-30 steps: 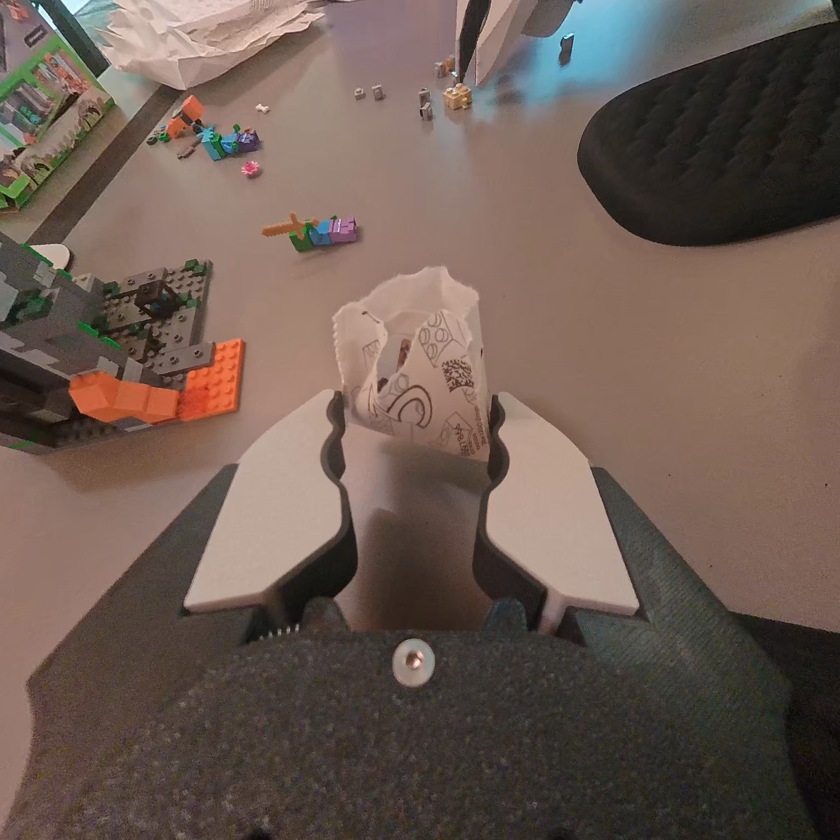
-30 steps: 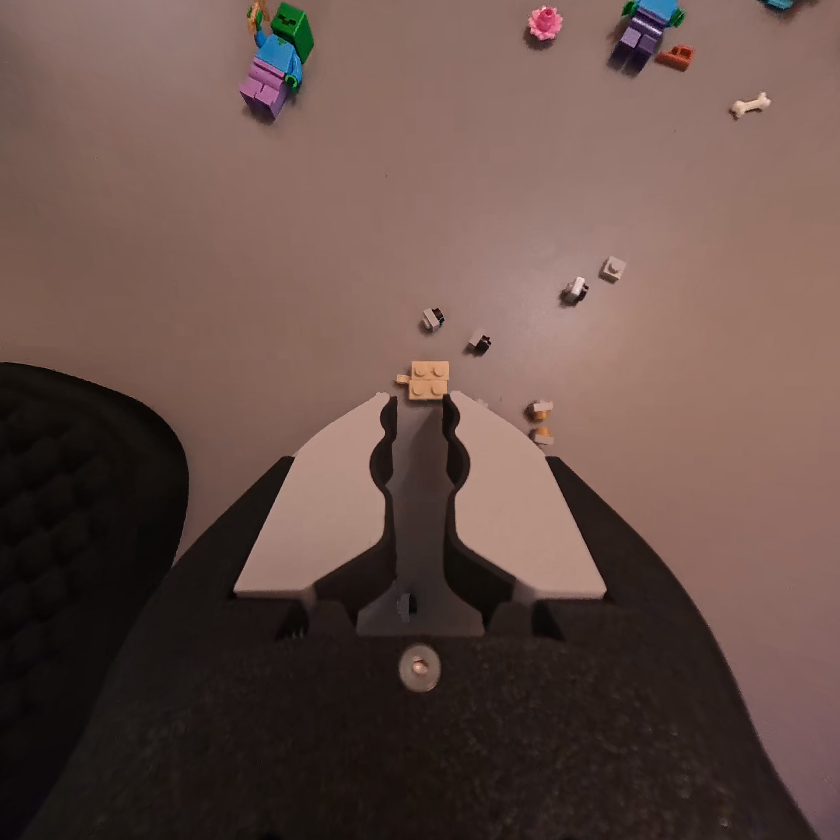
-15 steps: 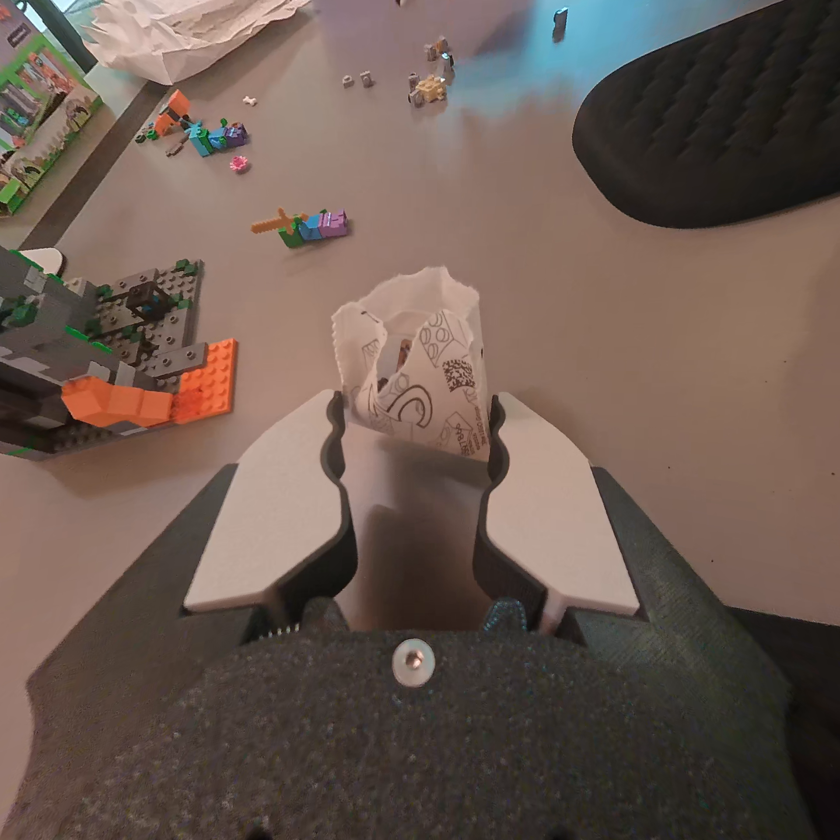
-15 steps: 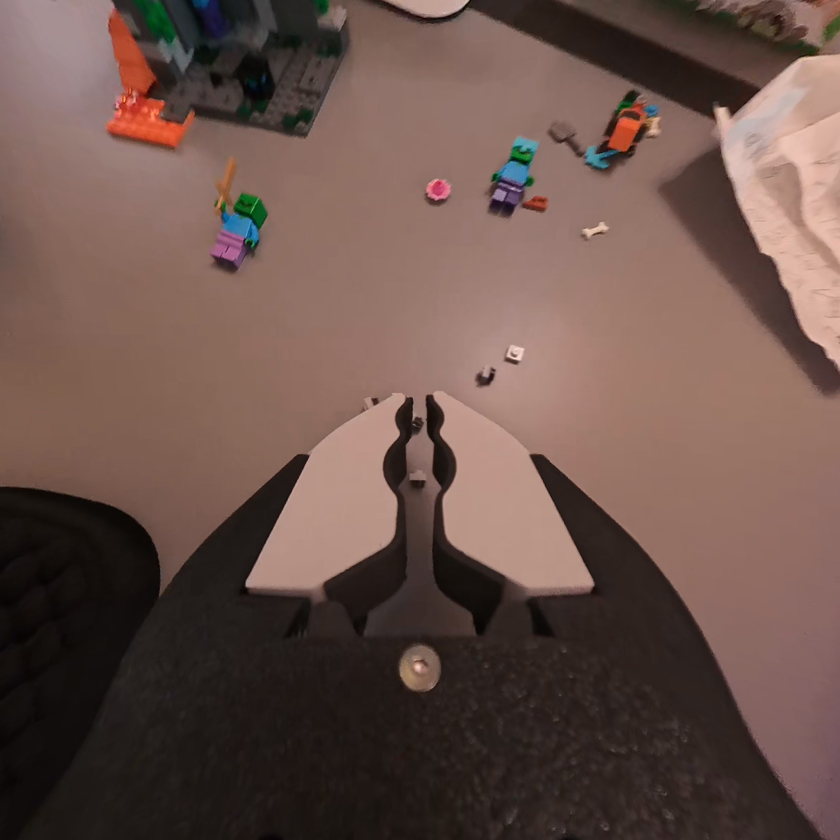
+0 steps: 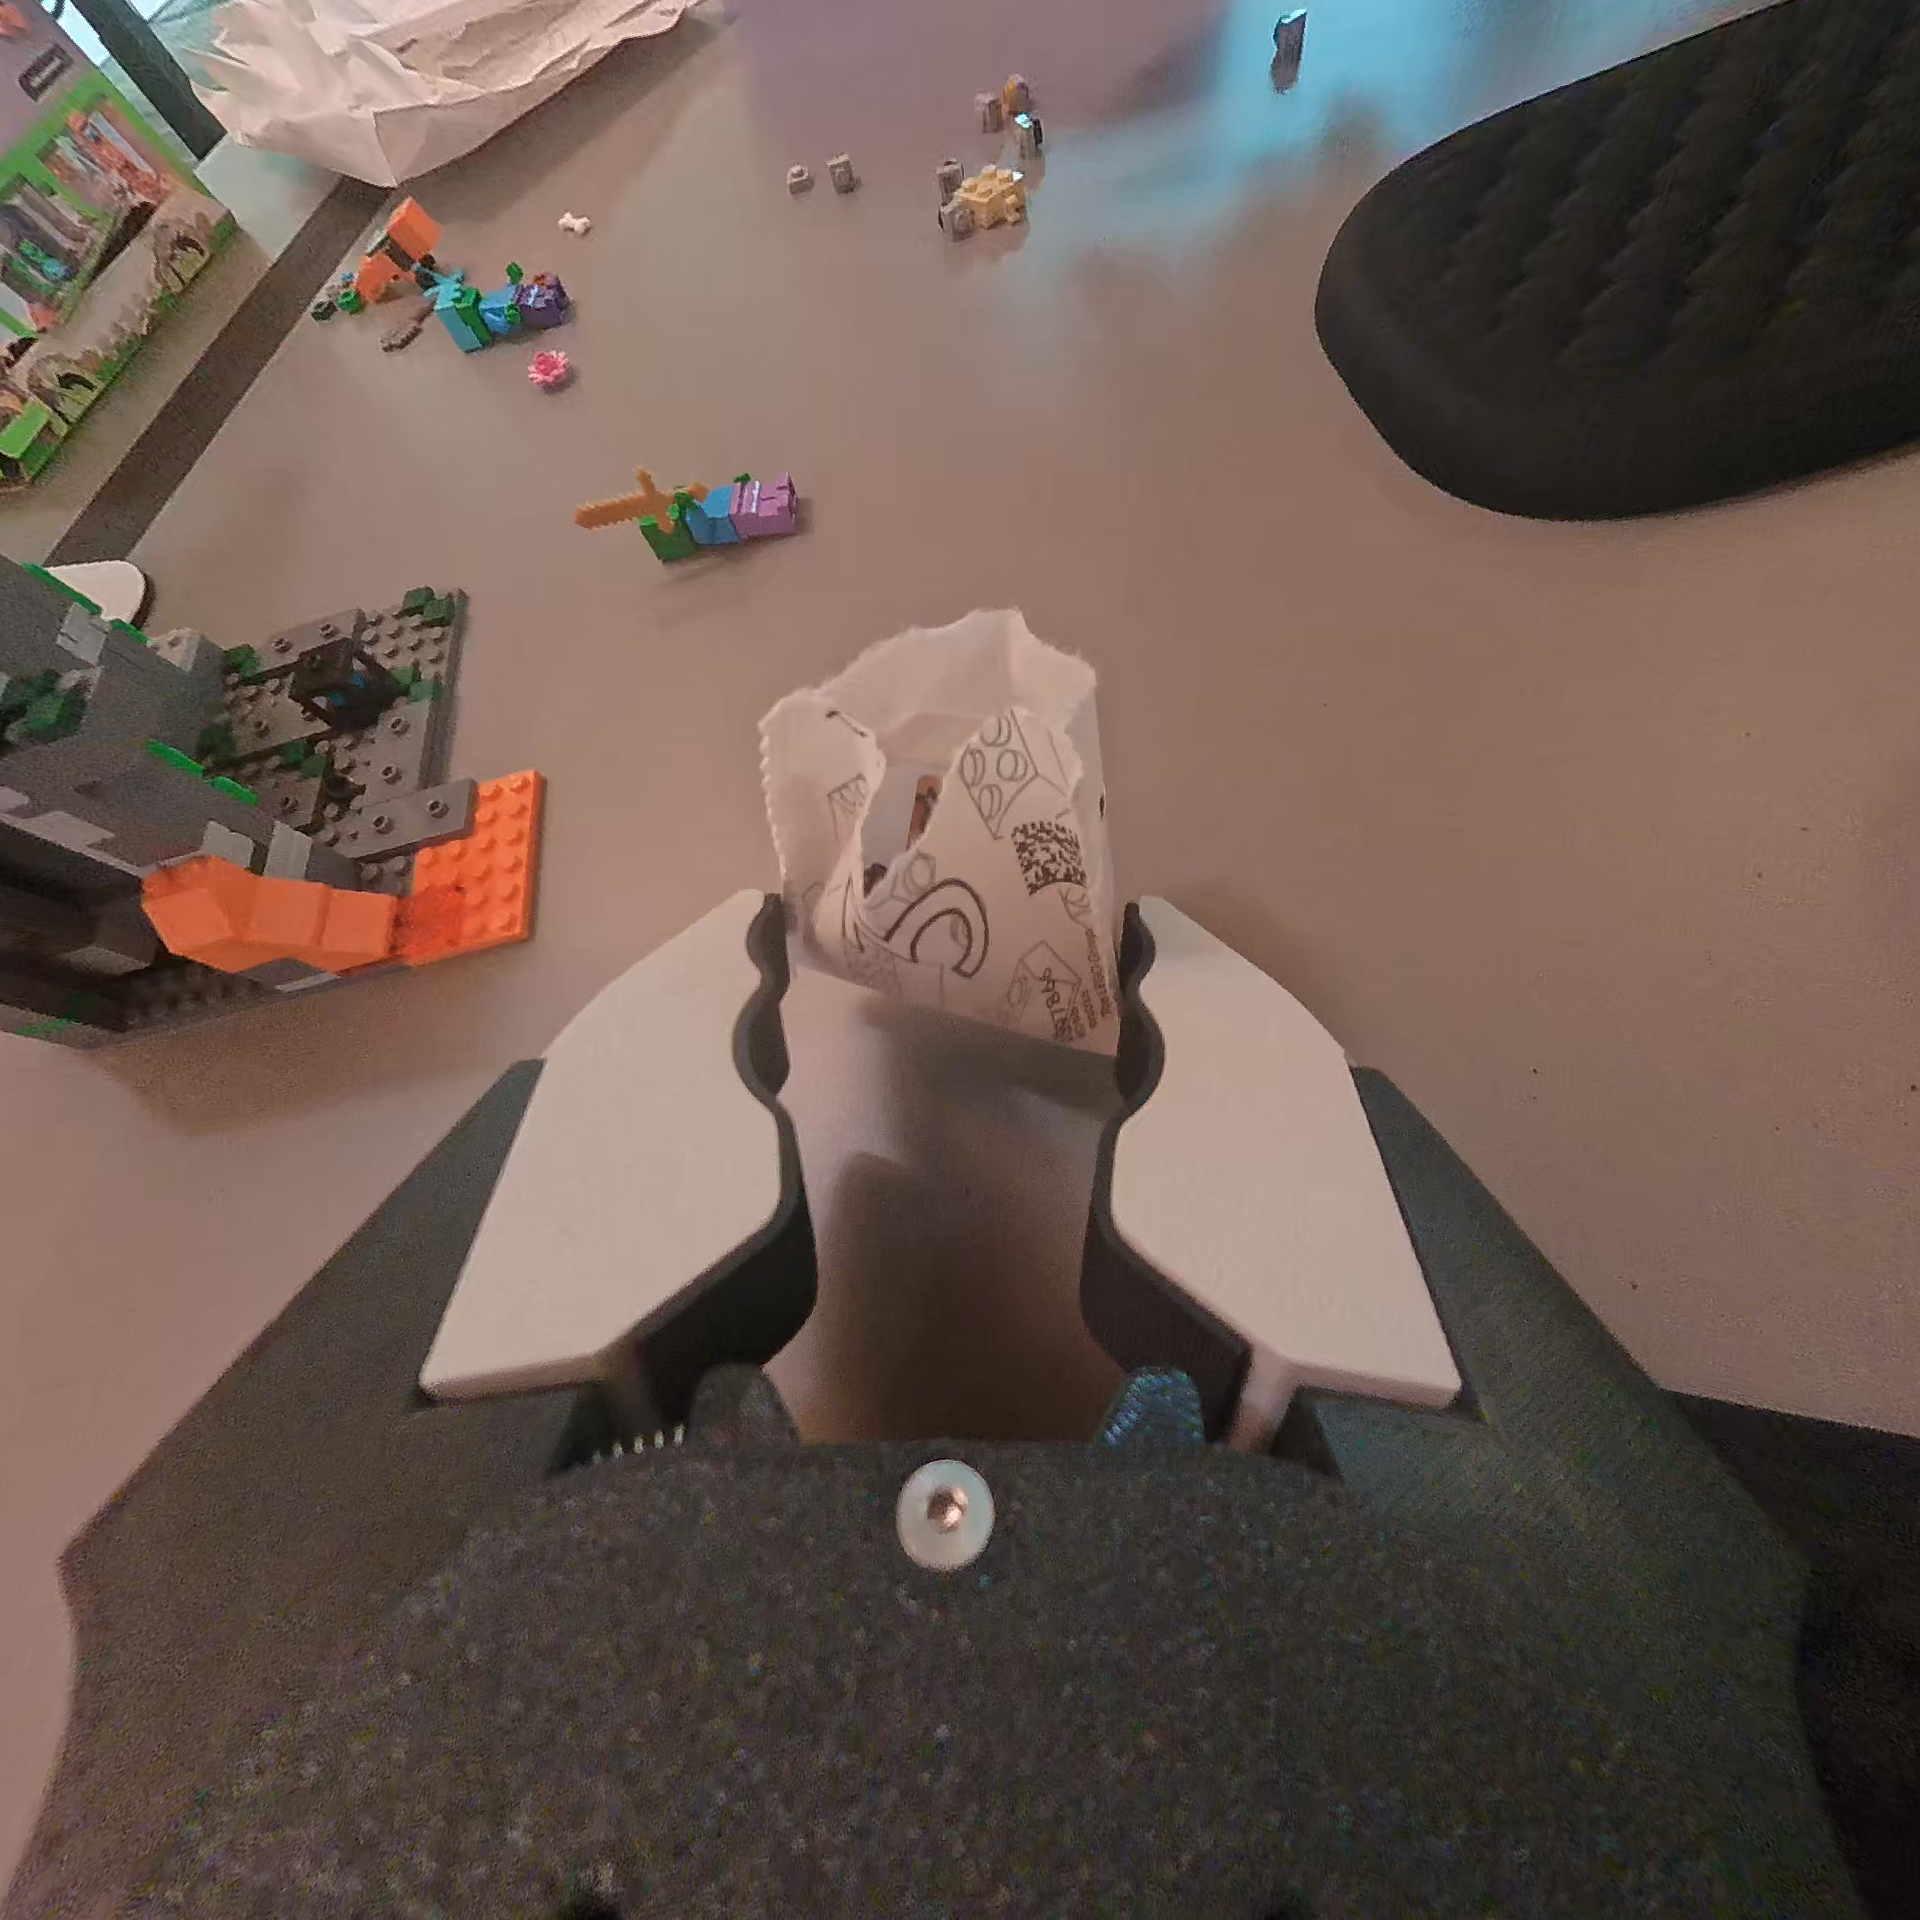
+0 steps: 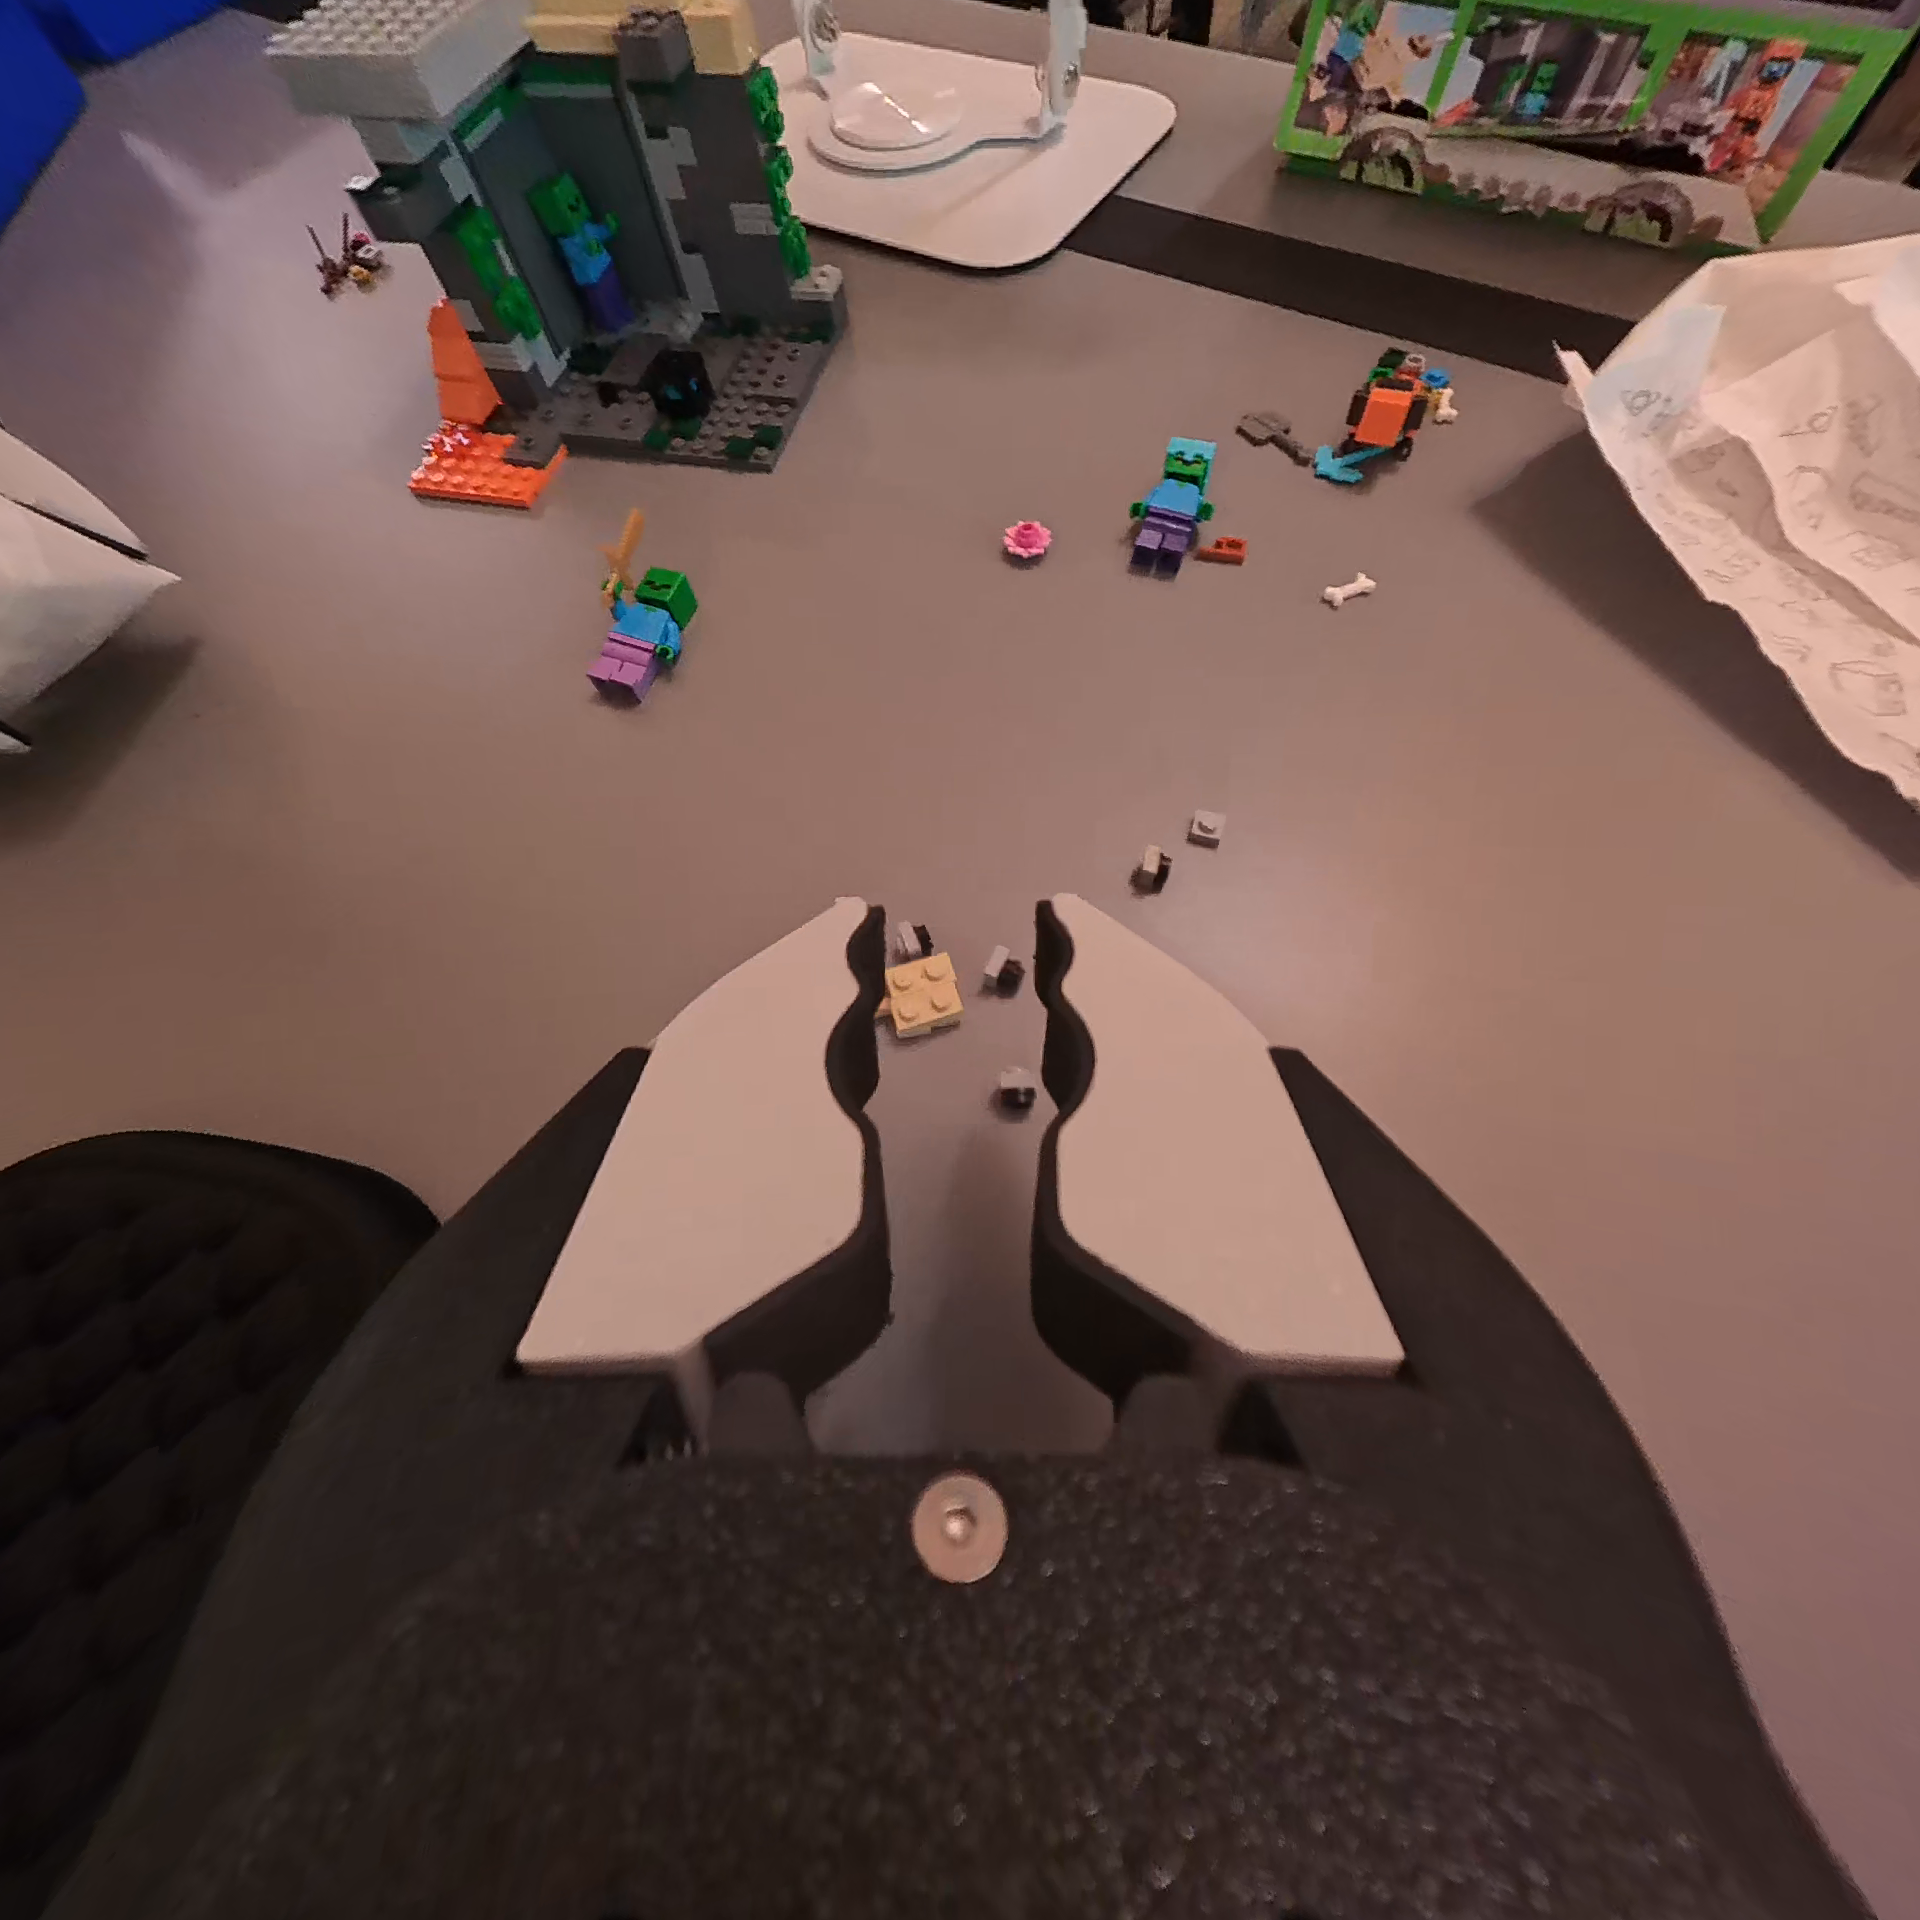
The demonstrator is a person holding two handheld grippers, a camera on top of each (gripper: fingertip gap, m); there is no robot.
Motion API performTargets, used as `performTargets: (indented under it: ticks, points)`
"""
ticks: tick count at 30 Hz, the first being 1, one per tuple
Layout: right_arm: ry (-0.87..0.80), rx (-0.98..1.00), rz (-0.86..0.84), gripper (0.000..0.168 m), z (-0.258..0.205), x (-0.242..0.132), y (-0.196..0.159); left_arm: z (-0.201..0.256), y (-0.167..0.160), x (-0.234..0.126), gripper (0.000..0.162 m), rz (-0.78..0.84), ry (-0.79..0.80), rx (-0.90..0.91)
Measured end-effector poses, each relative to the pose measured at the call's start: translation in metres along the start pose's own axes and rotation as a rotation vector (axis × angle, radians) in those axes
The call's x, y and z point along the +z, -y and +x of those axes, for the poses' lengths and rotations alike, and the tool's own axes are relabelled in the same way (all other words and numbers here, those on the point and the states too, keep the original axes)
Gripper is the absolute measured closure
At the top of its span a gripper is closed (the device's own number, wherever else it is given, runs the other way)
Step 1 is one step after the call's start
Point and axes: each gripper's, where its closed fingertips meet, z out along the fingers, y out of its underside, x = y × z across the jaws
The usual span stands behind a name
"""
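While my left gripper (image 5: 951, 940) hangs above the grey table (image 5: 1351, 831), its two fingers pinch a torn white paper bag (image 5: 945, 821) printed with brick outlines, mouth open at twelve o'clock. At nine o'clock from the bag sits a grey brick ruin (image 5: 208, 810) on a studded base with an orange plate. At eleven o'clock a green-headed minifigure (image 5: 717, 514) lies flat with a tan sword, and farther on lies a cluster of small coloured pieces (image 5: 457, 296). A black quilted pad (image 5: 1642, 281) fills the two o'clock corner.

My right gripper (image 6: 954, 920) is spread, holding nothing, low over the table. Between its fingers lies a tan two-by-two plate (image 6: 923, 995), just beside the left finger; I cannot tell whether they touch. Small grey bits (image 6: 1003, 968) lie near the right finger. At eleven o'clock the sword-bearing minifigure (image 6: 644, 629) lies alone; at one o'clock a second minifigure (image 6: 1174, 504) rests beside a pink flower piece (image 6: 1027, 540) and a white bone (image 6: 1349, 589). A crumpled paper sheet (image 6: 1787, 488) lies at two o'clock, and a green set box (image 6: 1558, 104) at the far edge.
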Motion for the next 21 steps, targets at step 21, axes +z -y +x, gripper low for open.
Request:
performTargets:
  ticks: [21]
  points:
    - [0.118, -0.333, -0.241, 0.146, 0.06, 0.118, 0.037, -0.005, 0.001, -0.001, 0.101, 0.012, 0.028, -0.022]
